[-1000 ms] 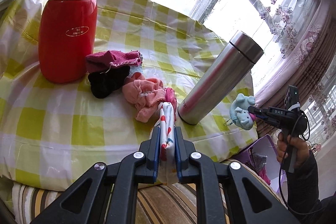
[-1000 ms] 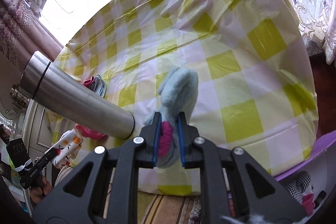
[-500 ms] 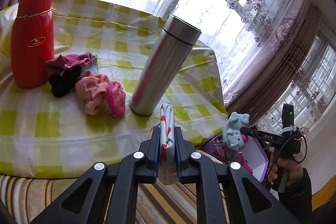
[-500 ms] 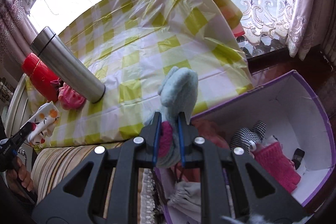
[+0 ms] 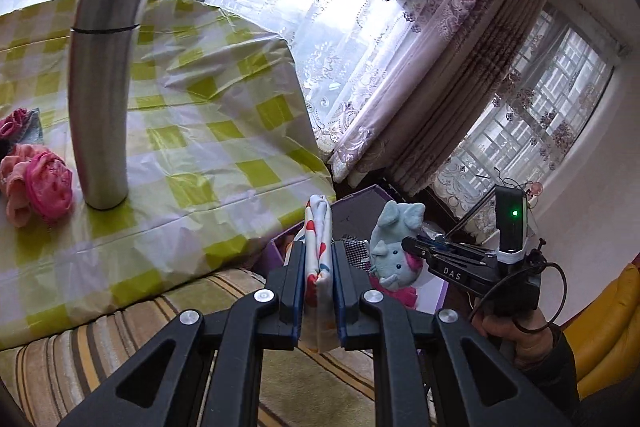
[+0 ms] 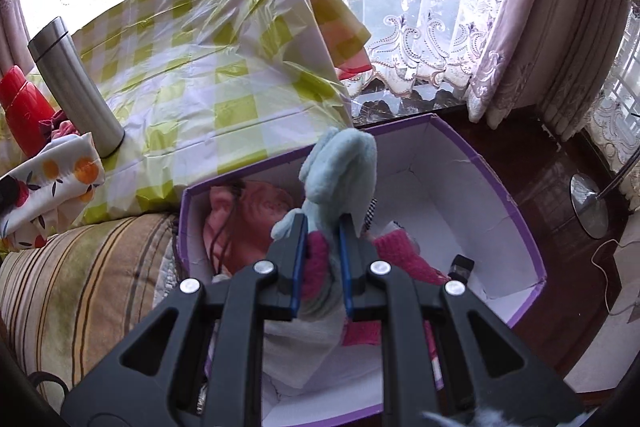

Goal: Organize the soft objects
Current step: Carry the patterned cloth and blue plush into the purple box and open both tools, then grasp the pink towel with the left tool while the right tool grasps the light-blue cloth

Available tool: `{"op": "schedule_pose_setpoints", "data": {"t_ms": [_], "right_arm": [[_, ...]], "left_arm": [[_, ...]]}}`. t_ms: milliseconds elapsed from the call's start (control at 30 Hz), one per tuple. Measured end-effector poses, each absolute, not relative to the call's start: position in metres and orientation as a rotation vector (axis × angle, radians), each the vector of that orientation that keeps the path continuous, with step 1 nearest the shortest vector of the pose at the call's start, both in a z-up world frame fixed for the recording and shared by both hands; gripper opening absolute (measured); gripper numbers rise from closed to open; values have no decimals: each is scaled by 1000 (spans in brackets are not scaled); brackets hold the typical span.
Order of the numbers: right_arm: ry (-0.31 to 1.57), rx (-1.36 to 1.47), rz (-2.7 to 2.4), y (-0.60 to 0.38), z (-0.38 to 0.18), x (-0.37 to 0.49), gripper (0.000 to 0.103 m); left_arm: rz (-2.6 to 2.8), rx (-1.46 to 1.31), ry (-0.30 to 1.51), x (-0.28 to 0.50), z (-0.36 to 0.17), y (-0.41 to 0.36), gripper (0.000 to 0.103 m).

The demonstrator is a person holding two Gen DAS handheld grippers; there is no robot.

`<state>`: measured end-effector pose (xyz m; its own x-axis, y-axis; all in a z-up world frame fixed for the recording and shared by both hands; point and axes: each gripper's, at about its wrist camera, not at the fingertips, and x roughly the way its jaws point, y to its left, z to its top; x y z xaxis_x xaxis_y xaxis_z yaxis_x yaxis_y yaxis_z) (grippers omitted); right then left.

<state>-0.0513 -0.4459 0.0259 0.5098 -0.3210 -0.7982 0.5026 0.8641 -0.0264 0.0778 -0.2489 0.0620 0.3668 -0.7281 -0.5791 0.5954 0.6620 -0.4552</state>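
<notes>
My left gripper (image 5: 317,259) is shut on a white cloth with red and orange prints (image 5: 318,231), held past the table edge near the purple box (image 5: 352,211); the cloth also shows in the right wrist view (image 6: 52,183). My right gripper (image 6: 322,227) is shut on a light blue plush toy with pink parts (image 6: 340,167), held over the open purple box (image 6: 480,187). The box holds pink, white and checkered soft items. The right gripper with the plush (image 5: 394,251) shows in the left wrist view. Pink cloths (image 5: 36,183) lie on the table.
A steel flask (image 5: 100,99) and a red flask (image 6: 20,107) stand on the yellow-checked tablecloth (image 5: 224,131). A striped cushion (image 6: 80,287) lies beside the box. Curtains and windows are behind. A lamp base (image 6: 588,205) stands on the dark floor.
Both grippers have swung right, away from the table and toward the purple box, each still holding its item. The right gripper now hangs over the box.
</notes>
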Motion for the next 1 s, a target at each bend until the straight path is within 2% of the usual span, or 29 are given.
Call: {"op": "schedule_pose_setpoints", "data": {"t_ms": [433, 467, 567, 600, 833, 1000], "right_arm": [[917, 231, -580, -467, 26, -82, 21], [917, 234, -586, -468, 27, -83, 21], [946, 239, -606, -473, 24, -85, 22], [958, 241, -610, -473, 22, -85, 24], [961, 270, -586, -475, 15, -84, 46], [941, 287, -535, -471, 19, -73, 51]], "left_arm": [[-987, -121, 885, 63, 60, -313, 14], [-1007, -123, 905, 63, 58, -318, 17], [-1038, -94, 957, 59, 50, -332, 47], [-1042, -97, 964, 58, 48, -332, 51], [-959, -145, 946, 64, 50, -300, 51], [-840, -230, 946, 78, 48, -252, 51]]}}
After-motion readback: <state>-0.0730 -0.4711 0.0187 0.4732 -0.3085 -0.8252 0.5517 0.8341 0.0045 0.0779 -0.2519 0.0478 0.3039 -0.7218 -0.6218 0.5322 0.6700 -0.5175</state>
